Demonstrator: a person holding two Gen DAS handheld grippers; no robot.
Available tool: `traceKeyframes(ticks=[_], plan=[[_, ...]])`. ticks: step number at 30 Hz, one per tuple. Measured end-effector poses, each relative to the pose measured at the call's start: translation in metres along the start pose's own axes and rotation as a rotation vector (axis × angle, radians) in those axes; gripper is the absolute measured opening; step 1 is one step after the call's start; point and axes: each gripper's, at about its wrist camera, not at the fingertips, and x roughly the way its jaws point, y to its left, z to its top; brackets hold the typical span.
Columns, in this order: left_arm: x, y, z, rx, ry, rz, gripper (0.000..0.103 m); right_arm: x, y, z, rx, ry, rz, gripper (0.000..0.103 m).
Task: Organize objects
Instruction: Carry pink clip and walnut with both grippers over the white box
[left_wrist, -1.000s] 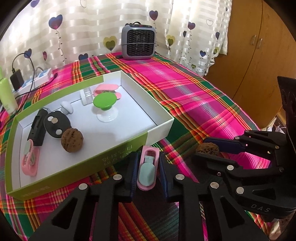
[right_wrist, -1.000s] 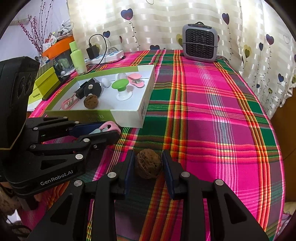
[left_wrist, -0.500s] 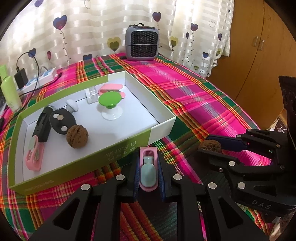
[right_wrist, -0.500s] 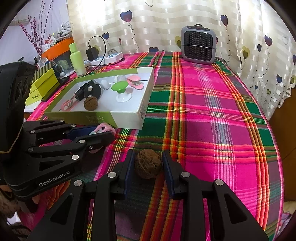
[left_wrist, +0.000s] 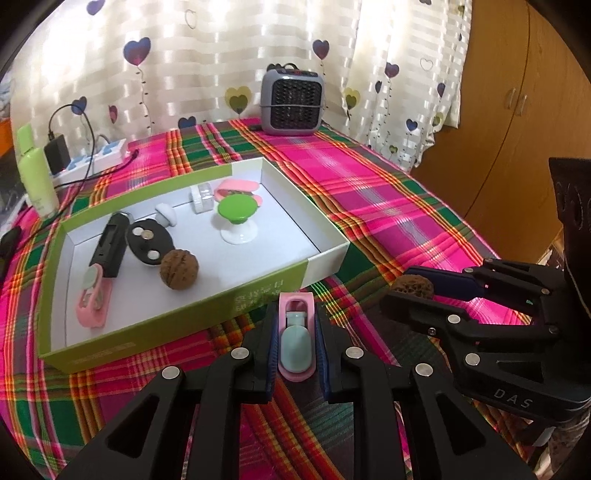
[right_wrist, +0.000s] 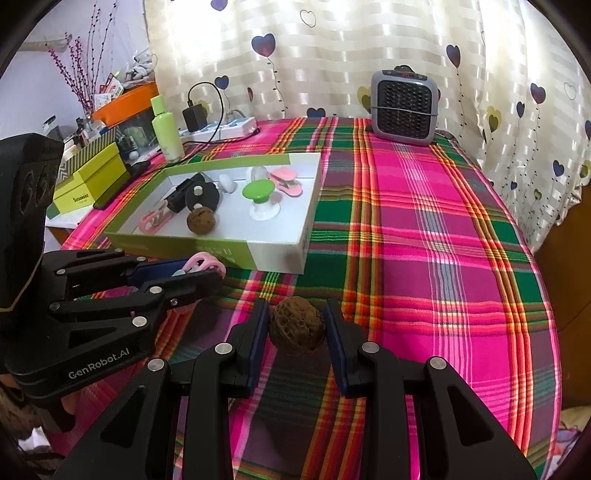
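My left gripper (left_wrist: 296, 332) is shut on a pink and mint clip (left_wrist: 296, 336), held above the plaid cloth just in front of the green and white box (left_wrist: 325, 264). My right gripper (right_wrist: 296, 325) is shut on a brown walnut (right_wrist: 296, 326), to the right of the left gripper and near the box's front right corner. The walnut also shows in the left wrist view (left_wrist: 413, 286). In the box lie another walnut (left_wrist: 179, 269), a second pink clip (left_wrist: 92, 299), a green-topped white stand (left_wrist: 236, 218), a black case (left_wrist: 110, 245) and a black disc (left_wrist: 149, 243).
A grey heater (left_wrist: 291, 101) stands at the table's far edge by the curtain. A power strip (left_wrist: 92, 158) with a charger and a green bottle (left_wrist: 35, 173) are at the back left. A wooden wardrobe (left_wrist: 517, 110) stands to the right. Yellow boxes (right_wrist: 90, 181) sit left of the table.
Both grippers have lifted and drawn back slightly with their objects. The box looks a little farther away and the view now sits higher.
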Motion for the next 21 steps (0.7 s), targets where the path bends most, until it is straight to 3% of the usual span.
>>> traceKeyframes(ticks=[21], plan=[[-0.022, 0.021, 0.009, -0.047, -0.052, 0.028, 0.016, -0.006, 0.013, 0.018, -0.010, -0.048, 0.014, 0.032]])
